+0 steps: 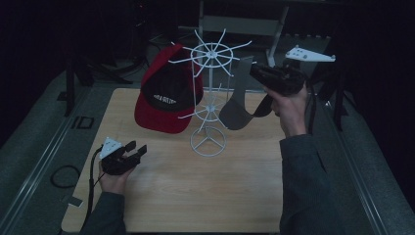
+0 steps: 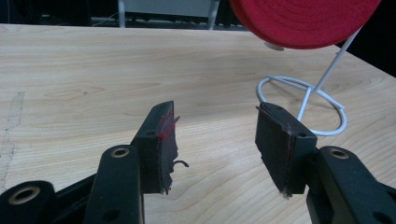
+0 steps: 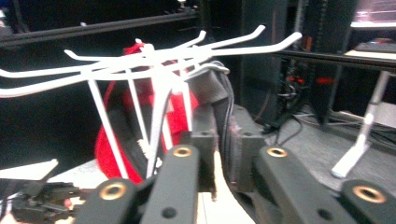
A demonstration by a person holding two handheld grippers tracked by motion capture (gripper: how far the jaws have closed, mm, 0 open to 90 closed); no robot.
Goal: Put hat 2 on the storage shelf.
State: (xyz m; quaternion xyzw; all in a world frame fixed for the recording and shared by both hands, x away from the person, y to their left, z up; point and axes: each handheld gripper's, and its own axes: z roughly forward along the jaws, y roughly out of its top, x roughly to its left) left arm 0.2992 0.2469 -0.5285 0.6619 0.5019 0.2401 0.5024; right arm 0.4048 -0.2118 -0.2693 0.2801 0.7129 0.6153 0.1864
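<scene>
A white wire hook rack stands at the middle of the wooden table. A red and black cap hangs on its left side. A grey cap hangs at the rack's right side, and my right gripper grips its upper edge up by the top hooks. In the right gripper view the jaws stand close together with the grey cap between them, just behind the rack's hooks. My left gripper rests low at the table's left, open and holding nothing.
The rack's ring base sits on the table right of my left gripper, and its stem rises under the red cap's brim. Dark shelving and stands lie behind the table. A cable loop lies left of the table.
</scene>
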